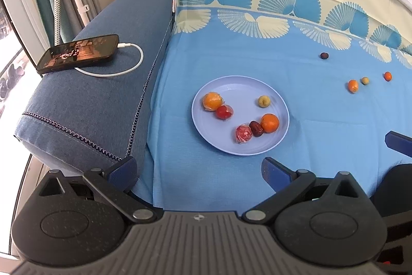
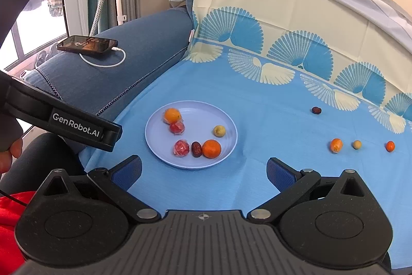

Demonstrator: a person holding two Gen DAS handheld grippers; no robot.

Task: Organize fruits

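Blue cloth [image 2: 257,146]: plate [image 2: 154,135] with six fruits.

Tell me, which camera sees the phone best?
The left wrist view: the phone lies close and large on the blue sofa arm, lit screen and white cable clear. In the right wrist view the phone is smaller, farther off.

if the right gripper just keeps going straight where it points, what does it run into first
Most likely the plate: the open right gripper points at its near rim, with only bare blue cloth between. On the plate, the orange and the date lie nearest. Depth is uncertain.
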